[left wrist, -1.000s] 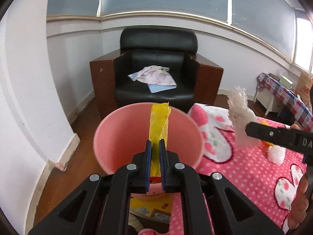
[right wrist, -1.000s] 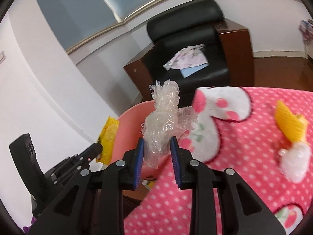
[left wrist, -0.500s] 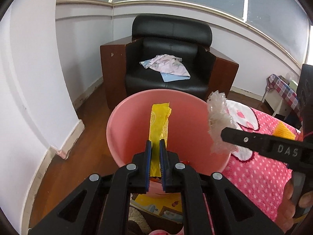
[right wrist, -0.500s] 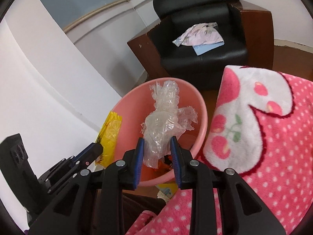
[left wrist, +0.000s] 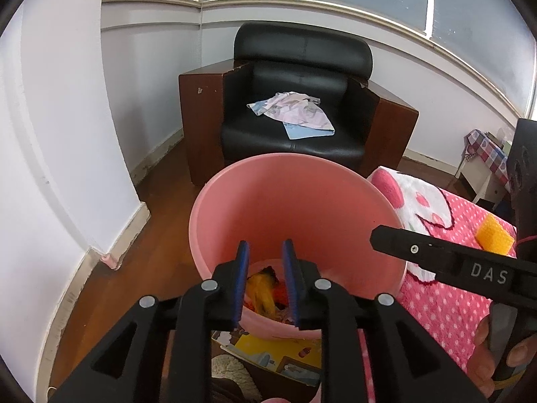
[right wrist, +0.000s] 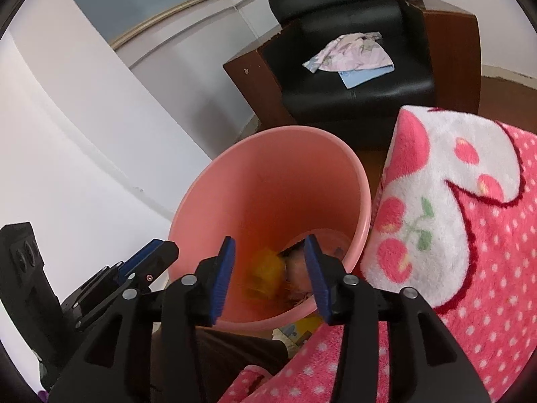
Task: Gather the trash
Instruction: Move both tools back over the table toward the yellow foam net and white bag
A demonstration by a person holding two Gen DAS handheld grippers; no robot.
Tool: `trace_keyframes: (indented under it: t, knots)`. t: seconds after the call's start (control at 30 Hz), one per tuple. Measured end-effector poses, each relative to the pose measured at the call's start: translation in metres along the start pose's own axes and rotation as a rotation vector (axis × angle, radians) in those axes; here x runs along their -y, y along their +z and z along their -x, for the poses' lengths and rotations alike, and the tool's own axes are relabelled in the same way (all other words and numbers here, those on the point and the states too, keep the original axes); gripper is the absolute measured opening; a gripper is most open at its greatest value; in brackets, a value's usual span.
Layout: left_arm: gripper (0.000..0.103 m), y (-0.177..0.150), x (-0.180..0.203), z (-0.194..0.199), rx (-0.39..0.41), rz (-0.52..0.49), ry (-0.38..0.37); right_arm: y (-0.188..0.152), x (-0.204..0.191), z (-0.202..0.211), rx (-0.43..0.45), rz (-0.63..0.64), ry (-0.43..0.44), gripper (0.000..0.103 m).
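Note:
The pink bucket (left wrist: 295, 208) stands on the floor right below both grippers. My left gripper (left wrist: 265, 248) hangs over its near rim, jaws opening, nothing between them. The yellow wrapper (left wrist: 260, 288) lies at the bucket's bottom among other trash. In the right wrist view my right gripper (right wrist: 269, 245) is also above the bucket (right wrist: 268, 174), jaws opening and empty. Below it the yellow wrapper (right wrist: 266, 268) and the clear plastic wad (right wrist: 297, 265) show blurred inside. A finger (left wrist: 419, 248) of the right gripper reaches over the bucket's right rim.
A pink dotted blanket (right wrist: 470, 235) borders the bucket on the right, with a yellow piece (left wrist: 495, 235) lying on it. A black armchair (left wrist: 295, 100) with a cloth stands behind. A white wall (left wrist: 67, 134) is to the left. A picture booklet (left wrist: 275, 352) lies under the bucket.
Both grippers came in over the bucket and opened. The yellow wrapper left the left gripper and the clear plastic wad left the right one; both now sit in the bucket.

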State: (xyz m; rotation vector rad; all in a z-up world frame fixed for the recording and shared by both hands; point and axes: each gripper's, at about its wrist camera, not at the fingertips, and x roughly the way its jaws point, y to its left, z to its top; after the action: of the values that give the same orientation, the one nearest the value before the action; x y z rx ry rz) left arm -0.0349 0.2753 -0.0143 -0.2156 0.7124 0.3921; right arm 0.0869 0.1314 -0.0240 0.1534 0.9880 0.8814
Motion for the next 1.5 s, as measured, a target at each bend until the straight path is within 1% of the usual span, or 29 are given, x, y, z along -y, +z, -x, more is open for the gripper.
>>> trace_keyframes:
  t: [0.1, 0.23, 0.47, 0.6, 0.73, 0.8, 0.97, 1.03, 1.07, 1.13, 1.23, 1.37, 1.5]
  knots:
    - [0.023, 0.001, 0.001, 0.005, 0.001, 0.005, -0.005, -0.002, 0.000, 0.007, 0.013, 0.004, 0.000, 0.044]
    - [0.033, -0.001, 0.006, 0.014, 0.012, 0.002, -0.012, -0.010, 0.005, 0.022, 0.031, -0.001, -0.007, 0.044]
    - [0.039, -0.005, 0.028, 0.030, 0.024, -0.021, -0.055, -0.031, 0.027, 0.062, 0.075, -0.023, -0.073, 0.044]
    - [0.044, -0.009, 0.045, 0.040, 0.032, -0.044, -0.099, -0.044, 0.042, 0.090, 0.113, -0.031, -0.124, 0.044]
    - [0.045, -0.013, 0.067, 0.046, 0.030, -0.085, -0.133, -0.064, 0.065, 0.126, 0.154, -0.064, -0.182, 0.045]
    - [0.046, -0.015, 0.077, 0.049, 0.029, -0.099, -0.144, -0.073, 0.077, 0.144, 0.181, -0.080, -0.219, 0.051]
    - [0.046, -0.018, 0.105, 0.053, 0.024, -0.141, -0.186, -0.094, 0.112, 0.189, 0.245, -0.127, -0.314, 0.056]
    - [0.046, -0.019, 0.117, 0.053, 0.023, -0.155, -0.205, -0.101, 0.125, 0.200, 0.262, -0.156, -0.339, 0.057]
    - [0.046, -0.019, 0.121, 0.052, 0.024, -0.160, -0.214, -0.106, 0.137, 0.208, 0.274, -0.189, -0.352, 0.057]
    - [0.046, -0.021, 0.132, 0.051, 0.025, -0.175, -0.231, -0.108, 0.151, 0.214, 0.284, -0.229, -0.362, 0.057]
    - [0.046, -0.023, 0.154, 0.050, 0.013, -0.204, -0.256, -0.109, 0.169, 0.217, 0.285, -0.267, -0.348, 0.058]
    - [0.046, -0.024, 0.180, 0.051, 0.013, -0.244, -0.276, -0.103, 0.178, 0.206, 0.270, -0.253, -0.329, 0.058]
    - [0.046, -0.021, 0.199, 0.047, 0.003, -0.278, -0.277, -0.094, 0.193, 0.192, 0.259, -0.245, -0.321, 0.058]
